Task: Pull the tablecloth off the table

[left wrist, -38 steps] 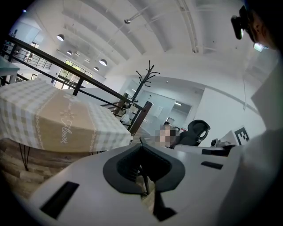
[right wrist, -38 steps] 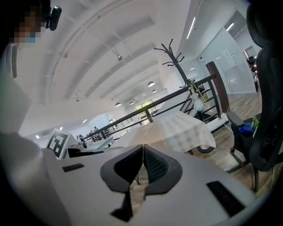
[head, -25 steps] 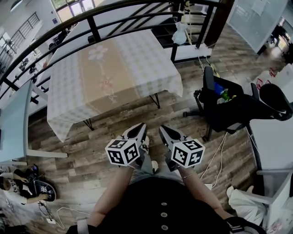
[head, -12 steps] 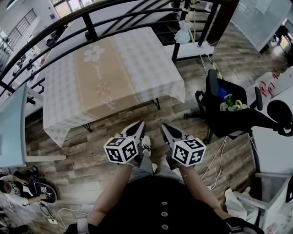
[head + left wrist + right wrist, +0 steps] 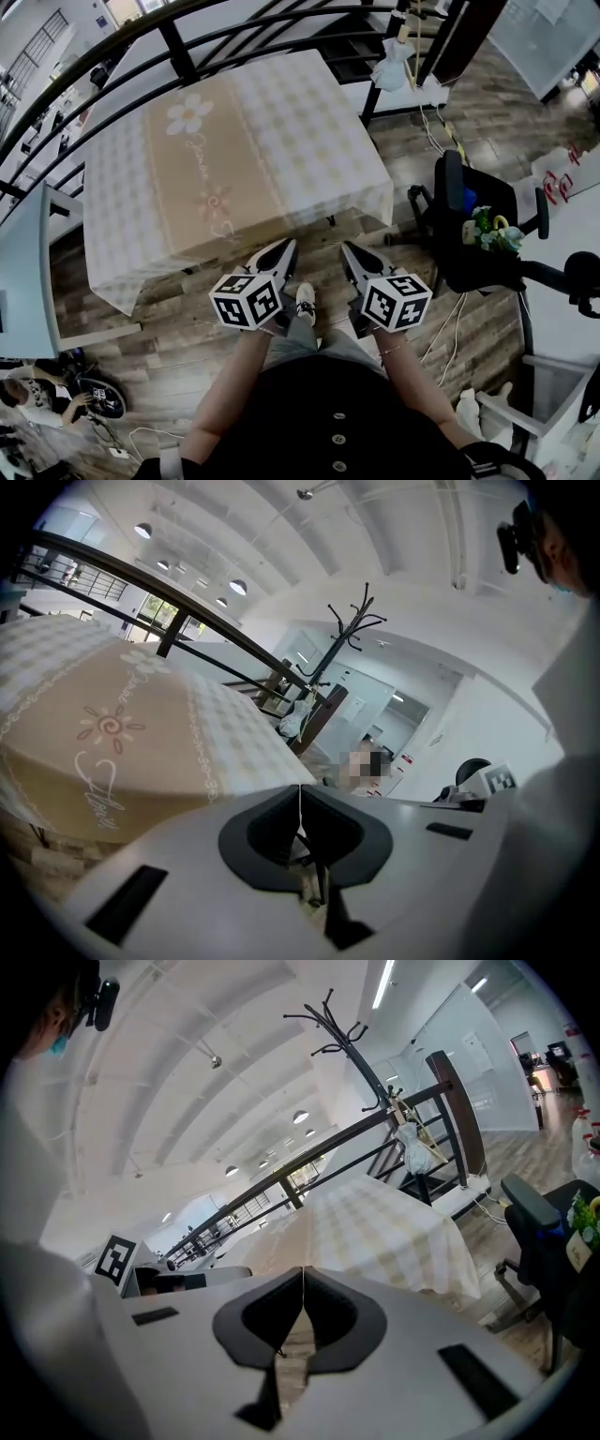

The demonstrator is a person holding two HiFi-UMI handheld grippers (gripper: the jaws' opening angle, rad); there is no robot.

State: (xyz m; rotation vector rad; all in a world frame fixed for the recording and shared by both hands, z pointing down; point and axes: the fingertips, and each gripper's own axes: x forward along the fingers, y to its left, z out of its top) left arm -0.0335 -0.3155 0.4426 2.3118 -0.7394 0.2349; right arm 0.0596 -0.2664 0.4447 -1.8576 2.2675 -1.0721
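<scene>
Both left tongs (image 5: 285, 247) and right tongs (image 5: 349, 249) are pinched together, empty, mid-frame, seemingly lining up to grab the tablecloth (image 5: 253, 141) hem.

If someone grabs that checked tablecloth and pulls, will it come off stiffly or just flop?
Probably floppy: the tablecloth hangs limp over the edges, with a drooping corner. It looks thin, so likely light. Pulled from one side, it may bunch rather than slide flat.
</scene>
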